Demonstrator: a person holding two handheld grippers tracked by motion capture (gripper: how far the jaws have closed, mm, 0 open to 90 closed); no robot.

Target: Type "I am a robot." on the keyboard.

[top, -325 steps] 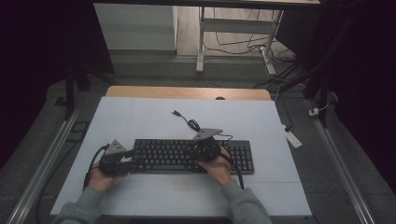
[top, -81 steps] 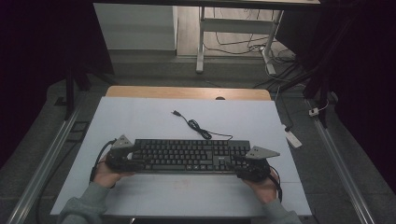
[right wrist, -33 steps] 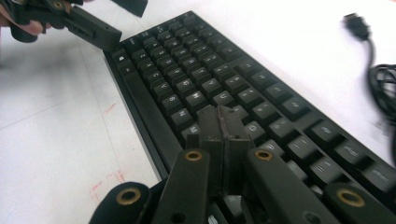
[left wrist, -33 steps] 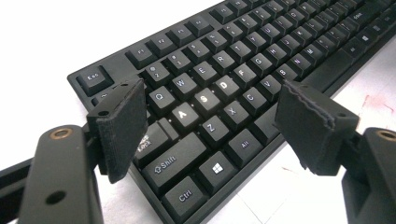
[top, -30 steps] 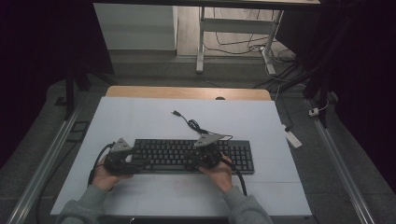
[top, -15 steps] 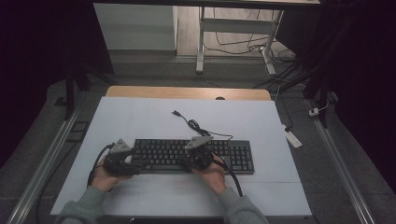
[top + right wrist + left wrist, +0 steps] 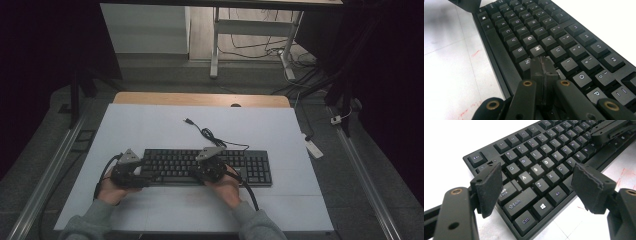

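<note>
On table (image 7: 150, 120), black keyboard (image 7: 207, 167).

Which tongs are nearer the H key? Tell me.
Right. The right tongs, shut, have their tips just below the H key, about at J. The left tongs, open, straddle the keyboard's Caps Lock end, several keys away.

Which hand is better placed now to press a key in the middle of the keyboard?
The right. Its tongs are shut into one tip directly over the J and K area of the keyboard. The left tongs stand open at the left end.
</note>
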